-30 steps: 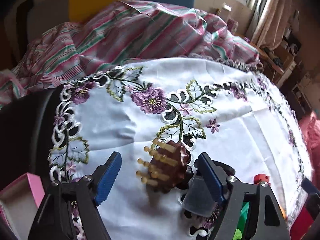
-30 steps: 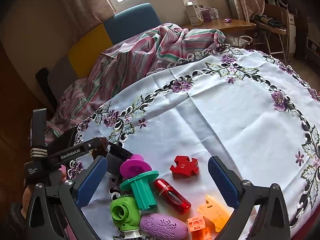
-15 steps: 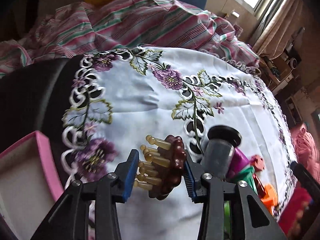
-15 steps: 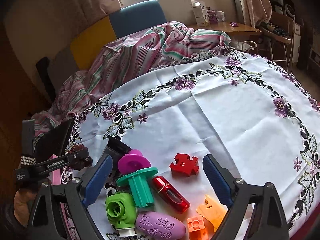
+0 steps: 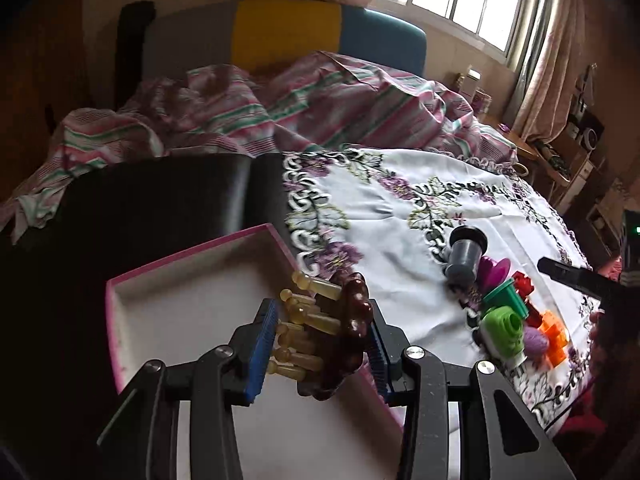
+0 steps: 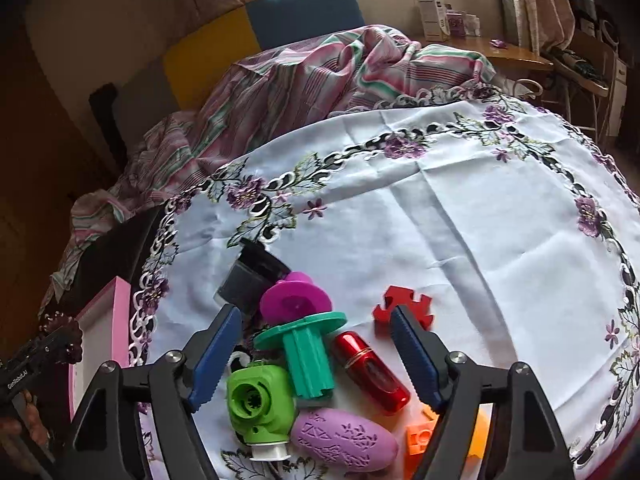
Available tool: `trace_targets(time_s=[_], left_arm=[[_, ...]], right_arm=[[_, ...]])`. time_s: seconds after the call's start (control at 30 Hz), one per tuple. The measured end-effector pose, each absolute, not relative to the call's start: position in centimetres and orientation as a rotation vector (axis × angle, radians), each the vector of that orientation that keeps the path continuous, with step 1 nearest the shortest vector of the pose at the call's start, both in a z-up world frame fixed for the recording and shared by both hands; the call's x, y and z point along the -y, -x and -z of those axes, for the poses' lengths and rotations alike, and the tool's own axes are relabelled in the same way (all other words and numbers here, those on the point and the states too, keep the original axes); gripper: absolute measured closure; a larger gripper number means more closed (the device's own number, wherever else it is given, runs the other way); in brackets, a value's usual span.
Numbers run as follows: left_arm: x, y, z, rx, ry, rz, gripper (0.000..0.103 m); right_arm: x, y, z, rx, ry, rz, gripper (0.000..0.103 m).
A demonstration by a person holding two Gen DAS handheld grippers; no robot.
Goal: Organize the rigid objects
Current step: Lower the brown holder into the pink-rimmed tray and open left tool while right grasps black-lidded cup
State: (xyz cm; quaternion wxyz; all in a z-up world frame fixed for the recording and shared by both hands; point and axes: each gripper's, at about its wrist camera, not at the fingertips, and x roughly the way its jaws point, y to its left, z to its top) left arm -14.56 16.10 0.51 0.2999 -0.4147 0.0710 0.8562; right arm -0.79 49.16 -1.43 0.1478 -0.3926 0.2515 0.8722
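Left gripper [image 5: 320, 354] now clamps the brown massager [image 5: 340, 336] between its blue pads and hangs over the pink box [image 5: 192, 258]; a second ago the jaws were wide around it on the tablecloth [image 6: 460, 208], half a second ago they closed on it, so the pick is done and the carry has reached the box; likely only the release remains; massager is off the cloth, above the box's right side near its wall, whether it touches the floor of the box cannot be told; its amber pegs point left toward the left pad, knobbly brown back against the right pad; its long axis runs roughly up-down in the left view, away from the camera; right gripper [image 6: 316, 356] is wide open, holding nothing, hovering over the toy pile, straddling the teal spool [image 6: 304, 354] and red cylinder [image 6: 372, 372], barely moved from before; green block [image 6: 260, 404], purple oval [image 6: 344, 440], red puzzle piece [image 6: 402, 304] not yet sorted.
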Motion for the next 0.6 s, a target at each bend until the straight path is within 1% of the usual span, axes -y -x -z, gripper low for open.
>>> trace_targets(time_s=[0.1,0.23,0.3,0.4,0.47,0.53,0.6], left_arm=[[-14.0,14.1,0.0,-0.185,1.108,-2.305,0.060],[-11.4,14.1,1.1,-0.132,1.156,-2.336,0.060],[-10.2,14.0,1.3,-0.110,1.167,-2.352,0.060],[-8.6,13.8,1.4,-0.078,1.175,-2.368,0.060],[-7.6,13.8,1.4,-0.046,1.184,-2.369,0.060],[-6.9,13.6,1.4,-0.030,1.172,-2.379,0.060],[-6.4,13.7,1.3,-0.021,1.162,-2.389,0.060]], right_arm=[[-48.1,3.3,1.3,-0.736,1.179,-2.541,0.027],[-47.8,7.9,2.1,-0.657,1.277,-2.501,0.027],[-48.0,10.4,3.3,-0.604,1.364,-2.442,0.027],[-48.1,13.1,5.8,-0.609,1.508,-2.385,0.027],[-47.4,14.5,6.9,-0.570,1.562,-2.379,0.040],[-46.2,15.6,7.4,-0.562,1.592,-2.410,0.044],[-45.1,16.2,7.3,-0.489,1.594,-2.415,0.044]])
